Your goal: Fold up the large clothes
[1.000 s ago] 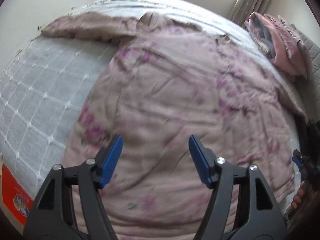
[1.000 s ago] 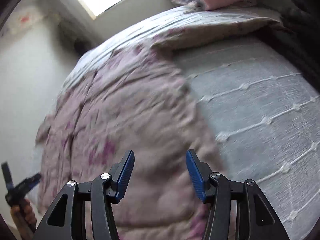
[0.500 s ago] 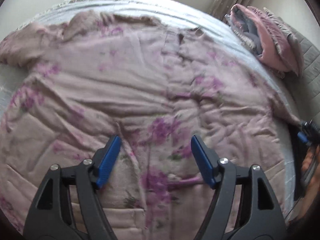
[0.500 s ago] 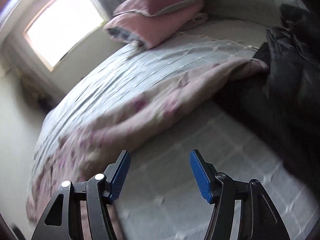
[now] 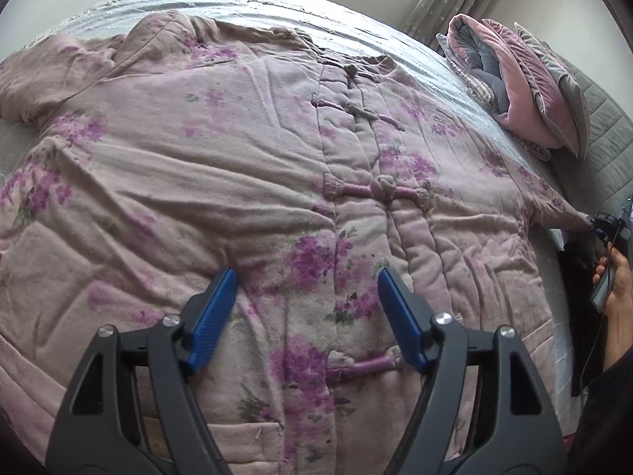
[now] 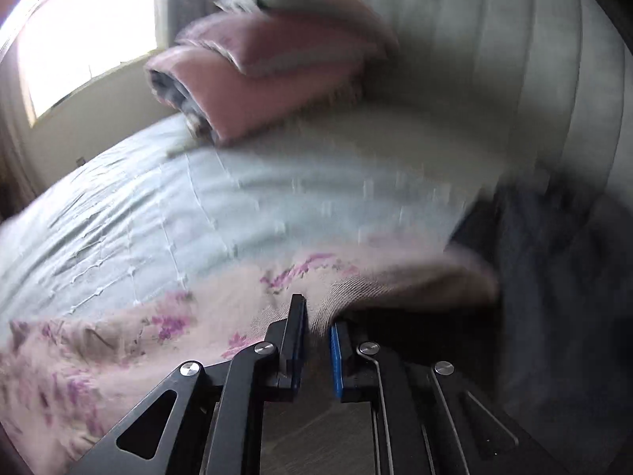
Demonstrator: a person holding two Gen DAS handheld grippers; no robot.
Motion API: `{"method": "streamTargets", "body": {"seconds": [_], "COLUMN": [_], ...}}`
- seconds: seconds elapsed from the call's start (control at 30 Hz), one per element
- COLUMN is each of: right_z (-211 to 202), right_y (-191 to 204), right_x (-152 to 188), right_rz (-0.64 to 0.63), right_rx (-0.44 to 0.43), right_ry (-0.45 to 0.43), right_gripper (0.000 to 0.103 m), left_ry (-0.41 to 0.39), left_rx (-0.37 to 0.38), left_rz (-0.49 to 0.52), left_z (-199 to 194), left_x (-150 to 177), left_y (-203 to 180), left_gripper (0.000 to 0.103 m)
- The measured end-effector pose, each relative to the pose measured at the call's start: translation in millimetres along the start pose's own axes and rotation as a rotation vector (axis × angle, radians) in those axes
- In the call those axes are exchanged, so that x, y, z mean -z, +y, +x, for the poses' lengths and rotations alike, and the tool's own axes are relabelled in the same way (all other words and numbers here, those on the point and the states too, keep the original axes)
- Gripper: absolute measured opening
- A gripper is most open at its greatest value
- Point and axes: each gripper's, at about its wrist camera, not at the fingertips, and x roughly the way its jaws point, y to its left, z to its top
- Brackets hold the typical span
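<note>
A large pink quilted jacket with purple flowers and knot buttons lies spread face up on the bed. My left gripper is open, hovering over the jacket's lower front, holding nothing. My right gripper is shut on the end of the jacket's right sleeve at the bed's edge; the view is blurred. In the left wrist view the right gripper shows at the far right, on the sleeve tip.
A pale grey bedspread covers the bed. Folded pink and grey blankets are stacked near the padded headboard. A dark garment lies at the bed's right edge. A window is behind.
My right gripper swung to the sleeve end and shut on it. My left gripper moved right, over the jacket's button front, still open.
</note>
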Motion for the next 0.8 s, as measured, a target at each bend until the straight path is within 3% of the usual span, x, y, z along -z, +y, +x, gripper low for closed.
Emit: {"method": "streamTargets", "body": {"seconds": [0.03,0.1,0.27,0.4,0.5,0.57,0.67,0.8], "right_z": [-14.9,-21.9,54.4,50.3,6.4,-35.4,-102.6,-185.9], "right_y": [-0.2,-4.0,-25.6,-25.8,-7.4,13.6,67.0,174.5], "right_x": [-2.3,1.5,54.8,48.8,7.8,-18.8,-39.1,-2.7], "right_rz": [-0.002,0.024,0.108,0.114,0.098,0.093,0.051,-0.209], "right_rx": [0.004,0.007,0.041,0.042,0.049,-0.003,-0.175,-0.496], "right_ry": [-0.053,-0.061,0.268,0.266,0.128,0.005,-0.183,-0.357], "right_gripper": [0.01,0.01,0.01,0.01,0.01,0.01,0.011,0.015], "left_ry": [0.001,0.0,-0.008,-0.015,-0.045,-0.072,-0.081,-0.081], "left_rx": [0.009,0.024,0.054,0.094,0.102,0.091,0.109,0.127], "left_rz": [-0.007,-0.024,-0.034,-0.082,-0.102,-0.117,-0.172,-0.241], "left_z": [-0.8,-2.2,-4.5,-13.9,-25.7,-33.7,-38.4,-40.4], "left_x": [-0.6,-1.3,-2.0,-8.0,-13.7,-16.9,-20.4,-22.3], "left_y": [1.4,4.5,11.2,23.5,33.4,41.1,58.2,78.6], "left_gripper": [0.074,0.074,0.074,0.074,0.074,0.074,0.074,0.074]}}
